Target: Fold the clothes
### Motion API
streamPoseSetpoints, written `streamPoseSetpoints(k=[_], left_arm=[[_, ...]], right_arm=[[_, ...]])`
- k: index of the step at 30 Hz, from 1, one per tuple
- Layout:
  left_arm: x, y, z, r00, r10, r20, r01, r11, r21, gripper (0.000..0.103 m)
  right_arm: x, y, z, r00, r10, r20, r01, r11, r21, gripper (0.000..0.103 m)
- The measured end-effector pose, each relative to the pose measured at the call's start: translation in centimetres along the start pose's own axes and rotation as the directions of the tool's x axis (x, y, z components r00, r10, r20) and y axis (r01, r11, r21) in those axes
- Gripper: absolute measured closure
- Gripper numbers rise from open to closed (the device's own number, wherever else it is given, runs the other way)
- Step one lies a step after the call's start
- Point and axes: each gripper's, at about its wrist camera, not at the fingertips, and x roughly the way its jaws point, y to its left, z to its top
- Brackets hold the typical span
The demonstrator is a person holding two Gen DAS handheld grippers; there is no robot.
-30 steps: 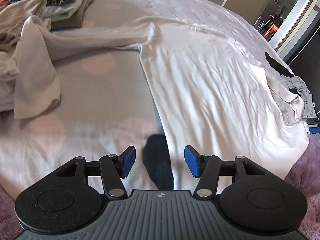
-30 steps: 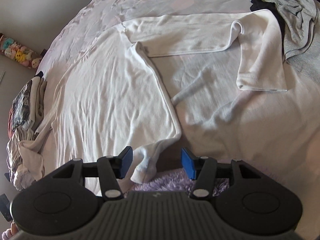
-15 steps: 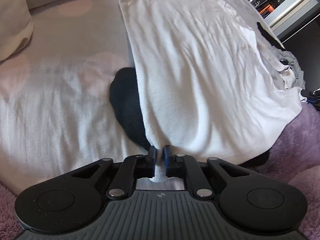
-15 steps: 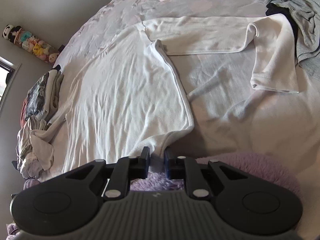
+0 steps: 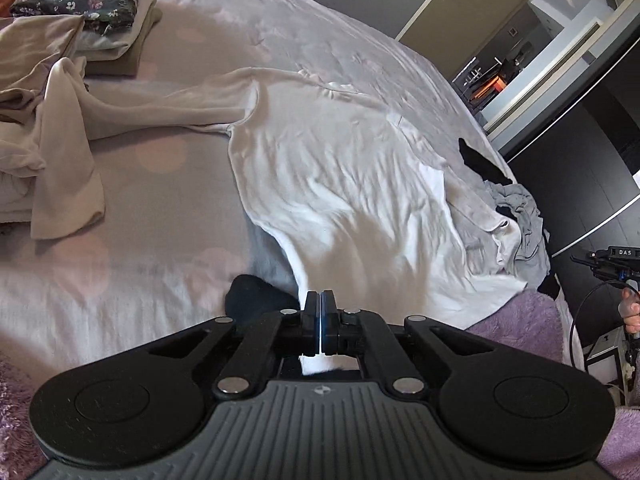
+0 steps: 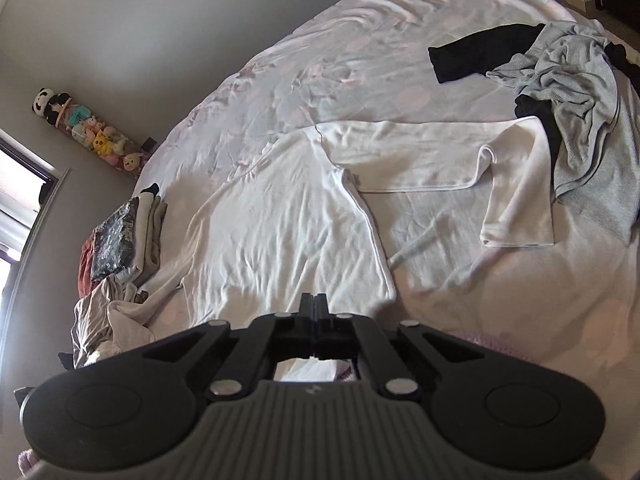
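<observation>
A white long-sleeved shirt (image 5: 340, 184) (image 6: 280, 232) lies spread on the bed (image 5: 120, 280), both sleeves stretched out sideways. My left gripper (image 5: 321, 300) is shut on the shirt's bottom hem at its left corner, and the cloth rises from the bed to the jaws. In the right wrist view my right gripper (image 6: 314, 304) is shut on the hem at the other bottom corner. The right sleeve (image 6: 516, 200) bends at the cuff. A dark sock (image 5: 256, 292) lies beside the lifted hem, just left of the left gripper.
A stack of folded clothes (image 5: 92, 12) and a heap of beige garments (image 5: 40, 128) sit at the bed's left. Grey and black clothes (image 6: 576, 92) are piled at the right. A purple fluffy blanket (image 5: 516, 320) hangs over the near edge. A person's hand (image 5: 631, 312) shows far right.
Both grippers went from open to shut on the shirt's bottom hem, one at each corner. They have since risen and pulled back, lifting the hem off the bed.
</observation>
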Motion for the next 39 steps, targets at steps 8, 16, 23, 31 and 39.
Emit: streamPoseSetpoints(k=[8, 16, 23, 31, 39], left_arm=[[3.6, 2.8, -1.6, 0.996, 0.045, -0.076, -0.049, 0.997, -0.056, 0.094], [6.1, 4.7, -3.2, 0.987, 0.096, -0.126, -0.104, 0.993, -0.061, 0.056], [8.0, 3.9, -4.2, 0.986, 0.025, -0.164, -0.033, 0.998, -0.048, 0.073], [3.5, 2.5, -2.0, 0.988, -0.151, -0.037, 0.147, 0.985, -0.096, 0.099], [-0.6, 0.8, -0.8, 0.984, -0.175, -0.036, 0.172, 0.982, -0.080, 0.101]], right_arm=[[6.4, -1.8, -0.6, 0.987, -0.081, -0.137, 0.081, 0.997, -0.001, 0.053], [10.6, -3.5, 0.4, 0.948, -0.122, -0.293, 0.138, 0.990, 0.032, 0.053], [11.7, -3.1, -0.4, 0.941, -0.119, -0.317, 0.128, 0.992, 0.011, 0.085], [6.7, -1.1, 0.8, 0.983, -0.042, -0.181, 0.047, 0.998, 0.028, 0.091], [1.8, -0.2, 1.1, 0.989, -0.074, -0.126, 0.073, 0.997, -0.017, 0.092]])
